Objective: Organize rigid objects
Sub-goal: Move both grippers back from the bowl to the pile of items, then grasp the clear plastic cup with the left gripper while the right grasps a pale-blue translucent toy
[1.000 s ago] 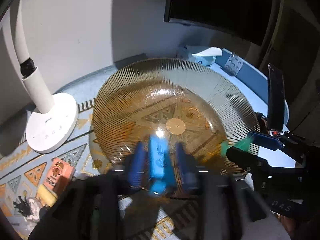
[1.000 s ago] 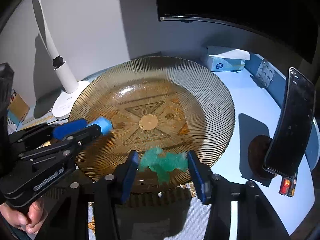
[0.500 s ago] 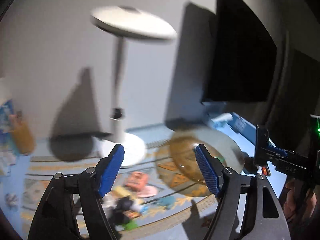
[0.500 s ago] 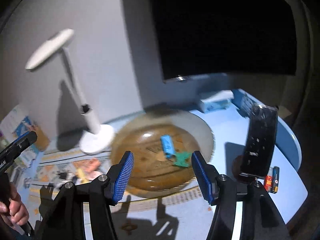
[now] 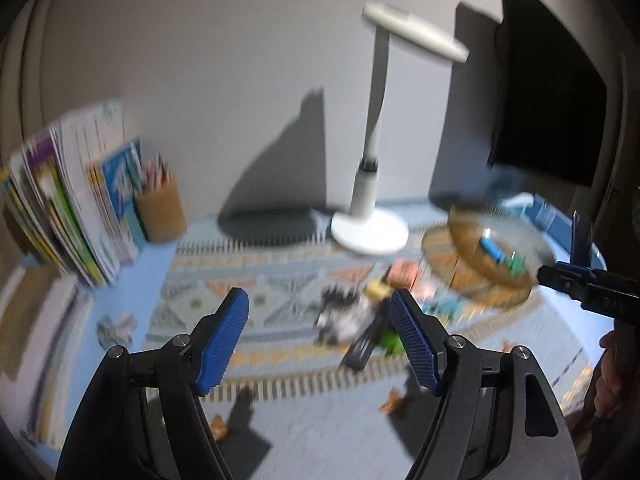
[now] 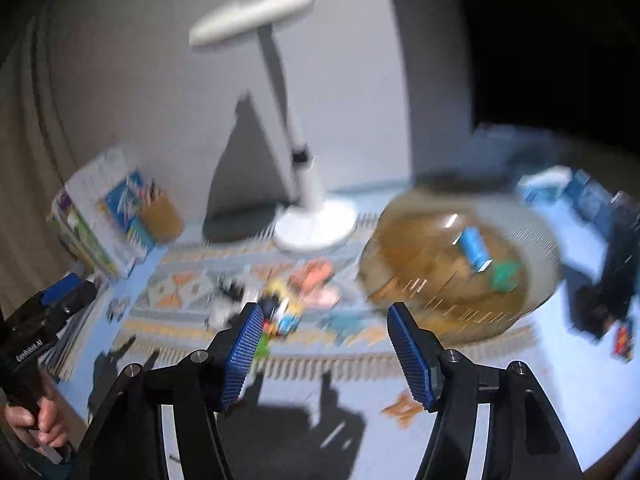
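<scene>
An amber glass plate (image 5: 472, 280) (image 6: 404, 280) holds a blue block (image 5: 491, 248) (image 6: 474, 250) and a green piece (image 5: 516, 266) (image 6: 506, 276). A blurred pile of small toys (image 5: 348, 312) (image 6: 280, 312) lies on the patterned mat left of the plate. My left gripper (image 5: 318, 300) hangs open above the mat with nothing between its pads. My right gripper (image 6: 325, 310) is also empty, its jaws opening, above the mat's front edge between pile and plate. Each gripper shows at the edge of the other's view: the left gripper (image 6: 74, 292) and one of the right one's fingers (image 5: 560, 273).
A white desk lamp (image 5: 370, 232) (image 6: 316, 228) stands behind the mat. Books (image 5: 72, 208) and a pencil cup (image 5: 160, 208) are at the back left. A dark monitor (image 5: 552, 120), a tissue box (image 6: 548, 188) and a phone on a stand (image 6: 616, 264) are on the right.
Both grippers let go of the blue block and the green piece, which now lie in the plate. Both pulled back, rose and swung left over the mat.
</scene>
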Demonstrator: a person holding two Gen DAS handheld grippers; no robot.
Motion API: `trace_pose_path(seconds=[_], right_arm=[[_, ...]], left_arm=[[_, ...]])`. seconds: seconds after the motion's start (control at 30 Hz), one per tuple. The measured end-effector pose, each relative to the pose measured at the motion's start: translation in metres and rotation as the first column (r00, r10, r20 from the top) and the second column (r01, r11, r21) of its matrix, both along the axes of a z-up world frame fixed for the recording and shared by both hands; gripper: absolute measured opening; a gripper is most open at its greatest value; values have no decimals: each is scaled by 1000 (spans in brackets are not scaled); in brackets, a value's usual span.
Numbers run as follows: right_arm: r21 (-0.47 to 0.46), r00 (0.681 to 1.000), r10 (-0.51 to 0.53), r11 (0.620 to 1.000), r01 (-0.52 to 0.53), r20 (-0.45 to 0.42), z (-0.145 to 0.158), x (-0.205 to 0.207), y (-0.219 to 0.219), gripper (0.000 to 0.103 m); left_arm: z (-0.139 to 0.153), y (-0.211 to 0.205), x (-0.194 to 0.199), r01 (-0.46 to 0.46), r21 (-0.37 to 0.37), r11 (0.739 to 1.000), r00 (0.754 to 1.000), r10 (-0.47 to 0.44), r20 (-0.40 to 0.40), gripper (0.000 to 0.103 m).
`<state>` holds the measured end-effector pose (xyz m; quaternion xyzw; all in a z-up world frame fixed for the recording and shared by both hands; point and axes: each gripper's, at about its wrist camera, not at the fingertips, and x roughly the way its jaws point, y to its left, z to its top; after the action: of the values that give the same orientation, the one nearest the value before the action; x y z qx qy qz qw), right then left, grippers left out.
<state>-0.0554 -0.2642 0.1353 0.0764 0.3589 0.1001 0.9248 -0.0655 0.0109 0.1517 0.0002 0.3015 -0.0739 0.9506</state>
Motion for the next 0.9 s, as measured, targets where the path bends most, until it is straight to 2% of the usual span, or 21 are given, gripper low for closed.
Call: trace_pose_path(seconds=[0.1, 0.17, 0.23, 0.33, 0.57, 0.77, 0.9], right_arm=[[4, 996, 1, 1000, -1, -94, -40, 18, 13, 63], [2, 990, -9, 1000, 9, -143, -62, 29, 13, 63], [9, 982, -25, 1000, 27, -188, -83, 41, 12, 63], [3, 974, -58, 998, 60, -217, -97, 53, 3, 63], [-4, 964, -91, 996, 93, -249, -115, 83, -6, 63], [-37, 963, -65, 998, 57, -262, -124, 110, 4, 63], [-49, 961, -54, 998, 43, -272, -131, 120, 9, 63]], left_arm=[[-42, 9, 20, 7, -20, 1000, 995, -9, -104, 72], [-64, 11, 29, 21, -33, 999, 989, -25, -146, 72], [-78, 8, 38, 43, -36, 998, 984, -49, -169, 72], [-95, -6, 58, 108, -17, 994, 976, -109, -190, 72], [-112, -30, 93, 184, 24, 983, 959, -174, -224, 72], [-114, -34, 103, 221, 0, 975, 949, -215, -230, 71], [-120, -40, 108, 248, 4, 969, 939, -239, -248, 66]])
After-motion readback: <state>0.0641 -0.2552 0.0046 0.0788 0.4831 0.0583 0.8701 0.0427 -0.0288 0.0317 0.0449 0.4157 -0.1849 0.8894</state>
